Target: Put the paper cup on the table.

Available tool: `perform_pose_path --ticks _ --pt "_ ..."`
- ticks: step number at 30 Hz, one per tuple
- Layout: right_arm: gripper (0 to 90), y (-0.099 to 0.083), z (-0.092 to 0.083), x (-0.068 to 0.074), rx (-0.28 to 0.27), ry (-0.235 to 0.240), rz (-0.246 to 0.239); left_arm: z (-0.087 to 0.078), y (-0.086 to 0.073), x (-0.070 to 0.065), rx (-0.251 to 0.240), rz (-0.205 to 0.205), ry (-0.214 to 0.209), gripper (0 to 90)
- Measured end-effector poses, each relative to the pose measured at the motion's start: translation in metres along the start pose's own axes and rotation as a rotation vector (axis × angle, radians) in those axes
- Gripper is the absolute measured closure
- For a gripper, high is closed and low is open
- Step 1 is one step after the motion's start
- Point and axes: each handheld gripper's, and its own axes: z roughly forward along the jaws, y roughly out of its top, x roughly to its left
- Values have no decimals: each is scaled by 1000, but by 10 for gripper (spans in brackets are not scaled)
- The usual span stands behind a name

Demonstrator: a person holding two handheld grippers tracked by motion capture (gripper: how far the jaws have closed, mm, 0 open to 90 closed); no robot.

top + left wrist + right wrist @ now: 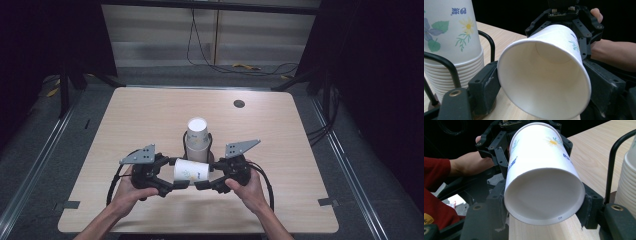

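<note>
Cup (544, 82): lying sideways, held at both ends.
Left gripper (167, 184): clamps its open rim.
Right gripper (207, 183): clamps its base.
Stack (197, 134): just beyond.
Advice: release one end before moving; squeeze lightly, paper crushes.

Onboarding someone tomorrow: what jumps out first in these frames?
A single paper cup held sideways between the left gripper and the right gripper, near the table's front edge: its open mouth faces the left gripper view, its base the right gripper view. Just behind it stands a stack of upside-down cups in a black wire holder.
</note>
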Motion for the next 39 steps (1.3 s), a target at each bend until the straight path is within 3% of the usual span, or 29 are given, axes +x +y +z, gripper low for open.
perform_pose_path --ticks 8,11,23,27,30,33,39 --pt "367 0 0 -2 3 14 2 -1 0 2 -4 -12 -15 217" --pt "363 -1 0 -3 5 17 2 -1 -1 6 -6 -34 -34 224" --pt "302 -3 2 -2 24 -43 -15 1 -1 6 -1 -34 -42 241" --pt "263 -4 2 -2 33 -65 -12 0 -1 7 2 -27 -27 248" --pt "237 -4 2 -3 36 -75 -2 1 0 8 -6 -52 -18 248" --pt "196 -3 2 -3 35 -97 0 0 1 7 2 -42 -10 247" --pt "157 -5 1 -5 46 -129 19 -6 1 10 -17 -64 11 243"
